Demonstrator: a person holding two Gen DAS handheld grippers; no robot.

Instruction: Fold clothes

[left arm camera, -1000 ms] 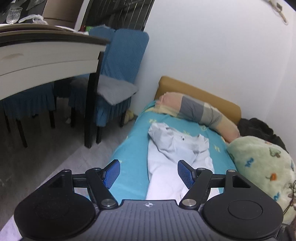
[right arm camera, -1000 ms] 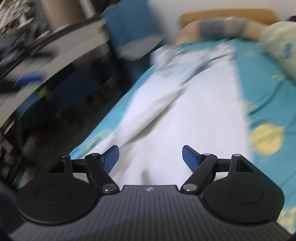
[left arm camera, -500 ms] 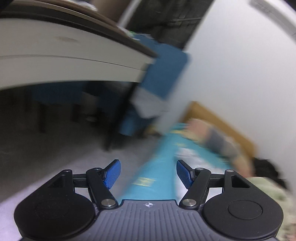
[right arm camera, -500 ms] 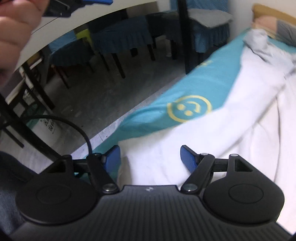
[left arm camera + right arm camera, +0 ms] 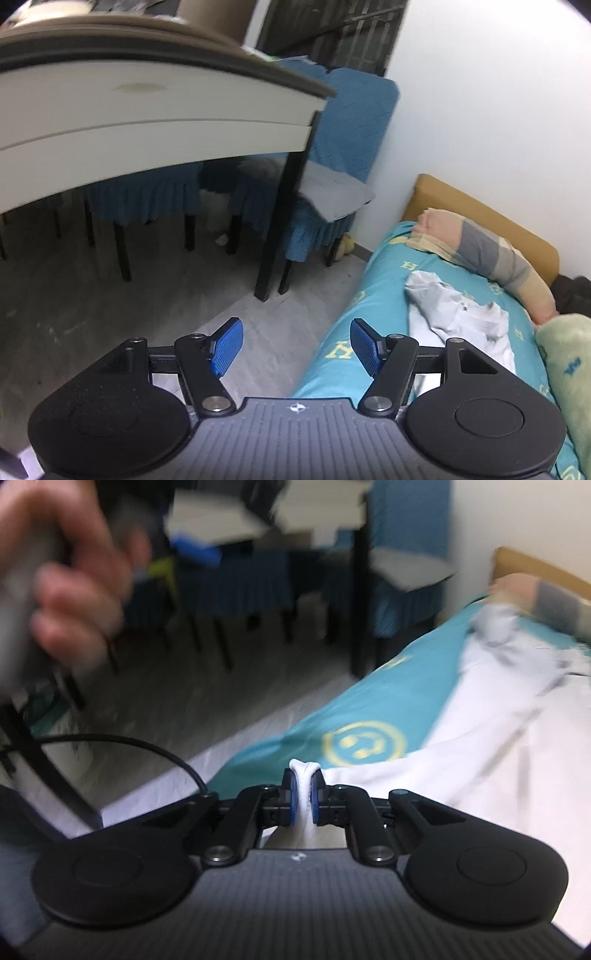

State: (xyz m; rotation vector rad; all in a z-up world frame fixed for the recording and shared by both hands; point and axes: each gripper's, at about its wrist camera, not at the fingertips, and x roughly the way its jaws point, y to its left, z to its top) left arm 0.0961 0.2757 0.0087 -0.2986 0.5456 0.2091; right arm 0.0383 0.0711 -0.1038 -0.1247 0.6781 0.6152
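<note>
My right claw (image 5: 303, 802) is clamped on a bunched corner of the white garment (image 5: 498, 775); a nub of cloth pokes out past the blue pads (image 5: 292, 800). The garment lies spread along the bed (image 5: 388, 701), on the teal sheet, its near edge just beside a yellow smiley print (image 5: 364, 743). My left claw (image 5: 295, 347) stands wide and holds nothing. It hangs over the floor (image 5: 110, 295) at the bed's left edge. In its view the garment's crumpled grey far end (image 5: 454, 314) sits near the pillow (image 5: 480, 251). A table (image 5: 147, 122) and blue-covered chairs (image 5: 351, 122) stand left of the bed. My left hand (image 5: 62, 587) shows blurred at the upper left of the right view.
</note>
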